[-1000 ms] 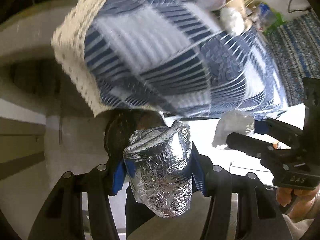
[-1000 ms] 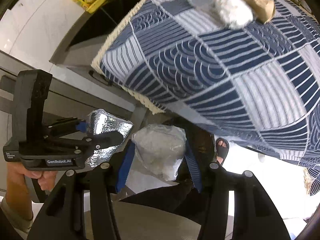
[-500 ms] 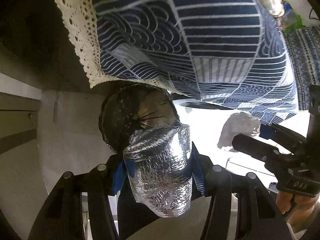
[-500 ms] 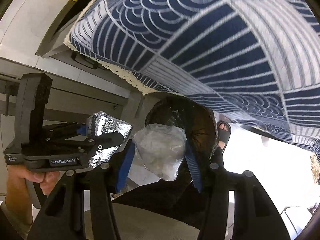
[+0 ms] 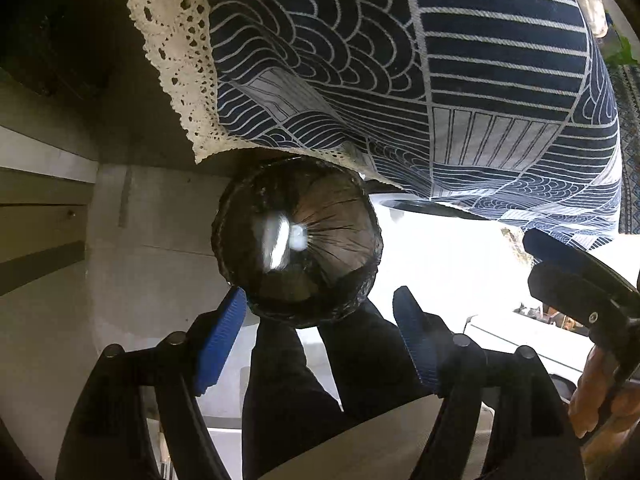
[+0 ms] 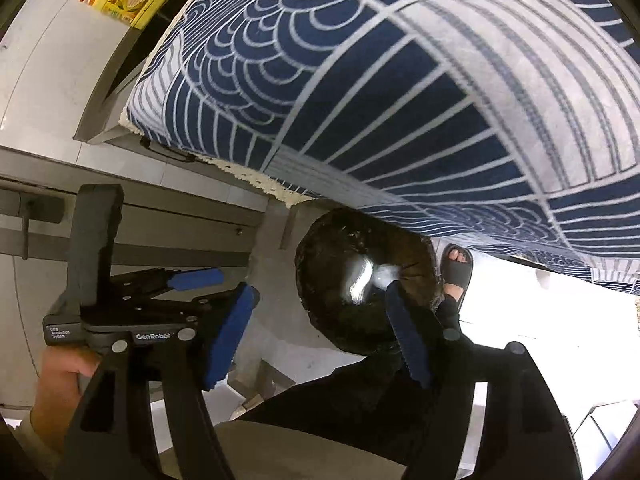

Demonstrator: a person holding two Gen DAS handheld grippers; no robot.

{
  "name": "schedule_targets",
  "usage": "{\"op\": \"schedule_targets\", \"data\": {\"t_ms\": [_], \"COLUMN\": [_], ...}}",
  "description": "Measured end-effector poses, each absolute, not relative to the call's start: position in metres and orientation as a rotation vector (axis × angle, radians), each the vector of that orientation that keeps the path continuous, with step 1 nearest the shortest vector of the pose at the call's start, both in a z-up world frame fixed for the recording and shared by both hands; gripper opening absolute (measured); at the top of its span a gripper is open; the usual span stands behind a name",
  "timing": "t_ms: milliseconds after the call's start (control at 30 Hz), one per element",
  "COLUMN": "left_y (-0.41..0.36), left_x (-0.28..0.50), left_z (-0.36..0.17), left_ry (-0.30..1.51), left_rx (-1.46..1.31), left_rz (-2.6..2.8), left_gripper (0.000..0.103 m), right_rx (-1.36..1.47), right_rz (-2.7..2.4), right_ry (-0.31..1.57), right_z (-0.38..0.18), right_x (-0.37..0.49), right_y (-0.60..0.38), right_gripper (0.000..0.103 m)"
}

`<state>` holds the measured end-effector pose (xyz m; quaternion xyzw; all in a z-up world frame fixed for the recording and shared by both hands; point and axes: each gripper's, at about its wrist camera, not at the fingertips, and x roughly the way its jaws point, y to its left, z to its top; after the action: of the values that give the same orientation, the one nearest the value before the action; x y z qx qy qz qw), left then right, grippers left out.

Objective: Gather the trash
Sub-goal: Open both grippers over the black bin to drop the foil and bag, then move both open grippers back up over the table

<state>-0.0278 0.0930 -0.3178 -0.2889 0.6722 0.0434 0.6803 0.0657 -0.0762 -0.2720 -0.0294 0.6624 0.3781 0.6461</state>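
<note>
Underfoot, pale floor tile [image 5: 160,248] and a grey cabinet front [image 6: 132,220]; overhead, a table draped in a blue-and-white patterned cloth [image 5: 440,80] with a lace hem [image 5: 176,72]. Bin [image 5: 296,248]: round, lined with a black bag, standing on the floor just under the cloth's edge, mouth upward. Trash: a foil piece [image 5: 276,240] and a pale crumpled wad [image 5: 298,240], both blurred, seen well inside the bin's mouth, apparently dropping or just landed; which, cannot be told. Left gripper [image 5: 316,336]: pointing steeply down over the bin, jaws opening, nothing between the blue pads [image 5: 220,336]. Right gripper [image 6: 320,332]: likewise poised over the bin, jaws opening, empty; its far pad overlaps the bin's rim in view. Person: dark trousers, a sandalled foot [image 6: 456,268] beside the bin, a hand [image 6: 60,384] on the left tool. Step in hand, by judgement: the drop of both items into the bin, at or near completion. Next move calls for lifting both tools clear without catching the cloth's hem, then returning to the tabletop for whatever trash remains; the tabletop is out of view.
</note>
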Motion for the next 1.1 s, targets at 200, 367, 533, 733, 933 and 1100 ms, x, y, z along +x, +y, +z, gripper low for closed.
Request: {"op": "schedule_targets", "data": {"t_ms": [200, 367, 533, 733, 933, 1100], "left_y": [0.094, 0.094, 0.093, 0.092, 0.087, 0.078], "left_x": [-0.026, -0.026, -0.024, -0.018, -0.009, 0.001], "left_z": [-0.312, -0.305, -0.286, -0.25, -0.205, -0.165], "left_ry": [1.503, 1.487, 1.45, 1.378, 1.296, 1.221], "left_rx": [-0.649, -0.651, -0.636, -0.609, -0.555, -0.542], "left_rz": [0.107, 0.109, 0.09, 0.072, 0.029, -0.033], "left_gripper": [0.073, 0.073, 0.073, 0.073, 0.073, 0.073], "right_rx": [-0.06, -0.054, -0.047, -0.033, -0.012, 0.008], "right_rz": [0.842, 0.834, 0.819, 0.808, 0.789, 0.766], "right_ry": [1.5, 1.482, 1.465, 1.404, 1.33, 1.24], "right_z": [-0.269, -0.263, -0.254, -0.226, -0.195, -0.163], "right_x": [0.072, 0.074, 0.072, 0.072, 0.075, 0.084], "right_y": [-0.085, -0.094, -0.096, -0.103, -0.11, -0.121], "right_gripper": [0.069, 0.069, 0.069, 0.069, 0.069, 0.069]}}
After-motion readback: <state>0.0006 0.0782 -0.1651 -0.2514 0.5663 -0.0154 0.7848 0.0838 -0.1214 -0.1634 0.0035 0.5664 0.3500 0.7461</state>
